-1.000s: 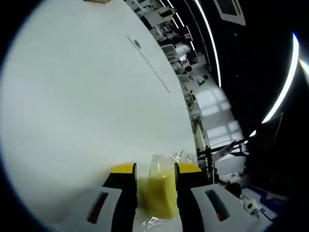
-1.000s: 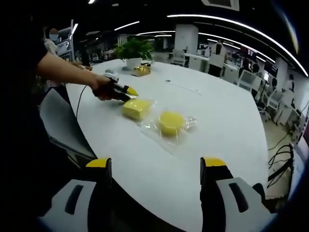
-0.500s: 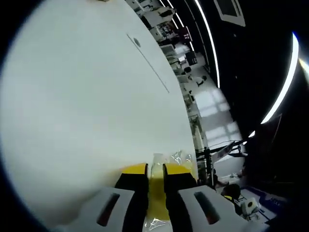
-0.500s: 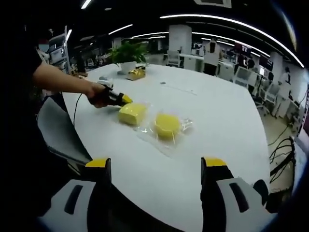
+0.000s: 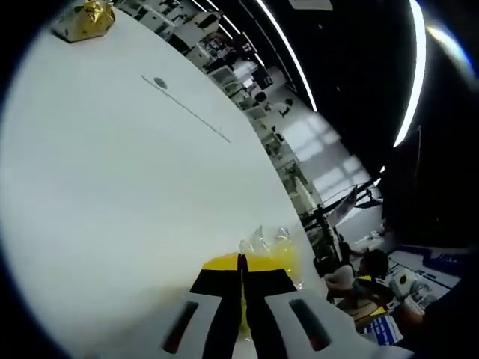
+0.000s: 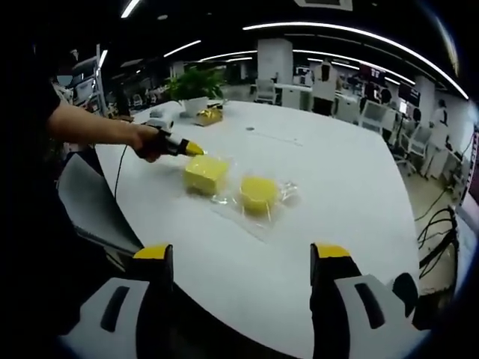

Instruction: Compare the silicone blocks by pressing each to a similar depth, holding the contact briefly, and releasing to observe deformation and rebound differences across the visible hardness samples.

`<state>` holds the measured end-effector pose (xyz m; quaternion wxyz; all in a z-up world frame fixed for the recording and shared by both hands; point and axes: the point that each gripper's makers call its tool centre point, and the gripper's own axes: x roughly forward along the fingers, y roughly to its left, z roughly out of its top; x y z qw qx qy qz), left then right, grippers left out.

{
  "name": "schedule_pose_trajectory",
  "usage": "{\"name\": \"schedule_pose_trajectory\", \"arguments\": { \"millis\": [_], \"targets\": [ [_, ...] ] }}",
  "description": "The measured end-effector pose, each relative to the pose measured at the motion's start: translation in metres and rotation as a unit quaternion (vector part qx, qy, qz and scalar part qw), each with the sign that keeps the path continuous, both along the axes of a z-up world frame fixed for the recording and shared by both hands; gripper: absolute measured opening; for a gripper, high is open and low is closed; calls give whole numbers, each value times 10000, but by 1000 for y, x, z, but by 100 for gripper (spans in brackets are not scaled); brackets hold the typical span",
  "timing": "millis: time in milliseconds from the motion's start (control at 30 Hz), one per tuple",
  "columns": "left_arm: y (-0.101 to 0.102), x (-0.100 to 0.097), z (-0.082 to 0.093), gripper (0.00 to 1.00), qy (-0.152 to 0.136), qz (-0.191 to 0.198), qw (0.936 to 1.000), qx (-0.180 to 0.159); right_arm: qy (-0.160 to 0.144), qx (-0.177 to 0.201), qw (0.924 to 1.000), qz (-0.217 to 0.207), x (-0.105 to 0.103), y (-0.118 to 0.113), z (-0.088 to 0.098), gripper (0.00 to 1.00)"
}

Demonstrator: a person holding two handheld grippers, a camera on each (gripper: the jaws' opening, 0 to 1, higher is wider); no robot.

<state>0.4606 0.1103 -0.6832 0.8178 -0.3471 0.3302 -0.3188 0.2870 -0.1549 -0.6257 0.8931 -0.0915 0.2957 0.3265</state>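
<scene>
On the white surface (image 6: 344,187), the left gripper (image 6: 187,148) has its jaws together, tips just short of the square yellow block (image 6: 206,173); the round yellow block (image 6: 257,193) lies beside it in clear wrap. The right gripper (image 6: 242,258) hangs well back, jaws wide apart, with a potted plant (image 6: 196,88) at the far edge.

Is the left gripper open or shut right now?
Shut: the left gripper's yellow tips meet with no gap, held just off the square block.

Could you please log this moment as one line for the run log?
left gripper: shut, tips at square yellow block | right gripper: open, held back | round yellow block: untouched, in clear wrap | surface: white table
</scene>
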Motion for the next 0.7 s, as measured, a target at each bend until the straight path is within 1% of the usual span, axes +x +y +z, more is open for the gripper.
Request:
{"name": "schedule_pose_trajectory", "arguments": {
  "millis": [33,67,100,167,200,233,300,333,367,400,433,467,500,533,567,600,667,700],
  "targets": [
    [0,0,2,0,-58,-18,10000,15,2,-18,10000,7,-1,0,0,68],
    [-1,0,10,0,-163,-29,9999,4,-8,-29,10000,8,-1,0,0,68],
    [-1,-1,16,0,-201,-16,9998,-4,-35,-20,10000,12,-1,0,1,68],
    [-5,-3,34,0,-513,8,9985,-171,-54,6,10000,4,-1,2,2,67],
    [-9,-9,43,0,-654,-78,9975,-240,-61,15,10000,1,-1,2,3,67],
    [-12,-14,50,0,-732,-158,9970,-206,-92,34,10000,-3,-1,3,4,67],
    [-15,-19,59,0,-983,-348,9945,-48,-121,60,9999,43,-1,5,5,68],
    [-13,-20,63,0,-1319,-463,9897,311,-113,50,9999,70,-2,6,5,67],
    [-10,-19,65,0,-1507,-473,9856,607,-108,20,9999,98,-3,7,5,67],
    [-5,-19,66,0,-1533,-457,9836,828,-107,-15,9998,140,-4,7,4,66],
    [-4,-18,69,0,-1583,-425,9824,892,-89,-23,9998,155,-4,7,3,65],
    [-5,-19,75,0,-1674,-468,9809,873,-73,-19,9999,153,-6,7,3,65],
    [-5,-20,79,0,-1782,-541,9782,915,-63,4,9998,161,-7,8,3,65],
    [-6,-23,84,0,-1835,-638,9755,1028,-67,18,9998,177,-9,8,4,65],
    [-3,-23,85,0,-1990,-686,9683,1346,-80,16,9998,187,-10,8,4,65],
    [-4,-26,87,0,-2380,-1016,9474,1885,-92,-1,9998,196,-10,8,4,65],
    [-5,-29,90,0,-2461,-1176,9344,2292,-84,-39,9997,243,-12,8,4,65],
    [-9,-31,96,0,-2570,-1278,9310,2256,-110,-45,9996,269,-13,9,5,65]
  ]
}}
